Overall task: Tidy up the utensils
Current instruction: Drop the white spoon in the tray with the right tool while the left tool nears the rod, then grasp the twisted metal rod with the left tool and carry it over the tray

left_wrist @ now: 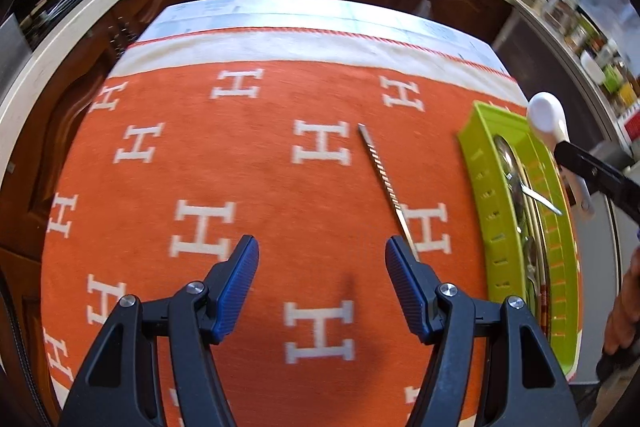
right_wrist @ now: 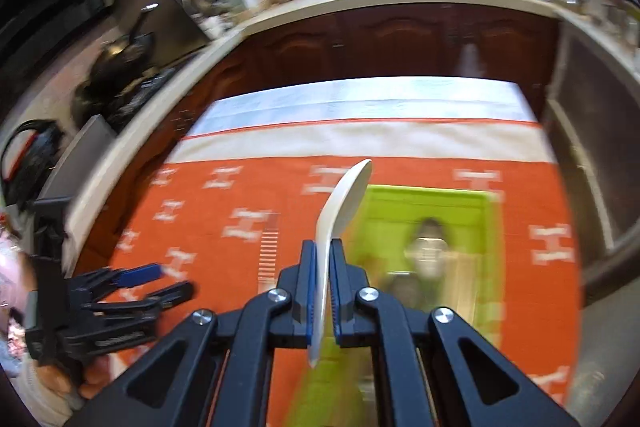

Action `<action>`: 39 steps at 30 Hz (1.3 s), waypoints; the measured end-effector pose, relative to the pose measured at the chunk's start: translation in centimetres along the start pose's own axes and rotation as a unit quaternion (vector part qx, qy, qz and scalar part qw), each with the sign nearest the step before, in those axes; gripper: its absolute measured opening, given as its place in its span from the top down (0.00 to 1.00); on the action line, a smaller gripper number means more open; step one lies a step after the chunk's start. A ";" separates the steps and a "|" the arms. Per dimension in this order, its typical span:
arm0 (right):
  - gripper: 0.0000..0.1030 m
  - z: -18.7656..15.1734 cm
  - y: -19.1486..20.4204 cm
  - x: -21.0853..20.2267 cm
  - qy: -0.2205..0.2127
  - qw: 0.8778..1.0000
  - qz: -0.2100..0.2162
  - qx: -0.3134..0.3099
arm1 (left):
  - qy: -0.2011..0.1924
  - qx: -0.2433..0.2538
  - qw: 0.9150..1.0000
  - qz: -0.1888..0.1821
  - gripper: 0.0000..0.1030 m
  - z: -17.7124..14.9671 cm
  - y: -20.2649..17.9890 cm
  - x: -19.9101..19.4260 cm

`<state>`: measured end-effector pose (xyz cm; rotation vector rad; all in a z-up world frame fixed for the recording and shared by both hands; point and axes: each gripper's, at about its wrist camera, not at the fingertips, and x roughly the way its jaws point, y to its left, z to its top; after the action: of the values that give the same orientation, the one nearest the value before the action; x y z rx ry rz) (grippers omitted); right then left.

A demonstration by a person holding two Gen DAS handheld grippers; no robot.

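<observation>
We grip the white plastic spoon in the right gripper, bowl forward, over the green plastic tray near the cloth's right edge; the left gripper gapes empty.

orange cloth lies open (only a knife), green tray bounds its right.

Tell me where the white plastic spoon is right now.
The white plastic spoon is clamped in the right hand-held gripper, held above the green utensil tray on the orange cloth.

Left gripper fingers apart over cloth; knife ahead.
</observation>
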<state>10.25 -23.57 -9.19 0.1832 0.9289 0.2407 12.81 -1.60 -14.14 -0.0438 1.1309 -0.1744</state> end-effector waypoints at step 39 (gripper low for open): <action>0.93 -5.0 -3.7 -1.9 0.018 0.997 -0.021 0.077 | -0.016 0.050 0.996 0.069 0.96 -1.1 -8.0 5.4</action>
<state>5.56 -27.35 -11.65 0.3033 0.9860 0.1341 13.11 -10.27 -18.42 0.1192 1.0876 -0.1062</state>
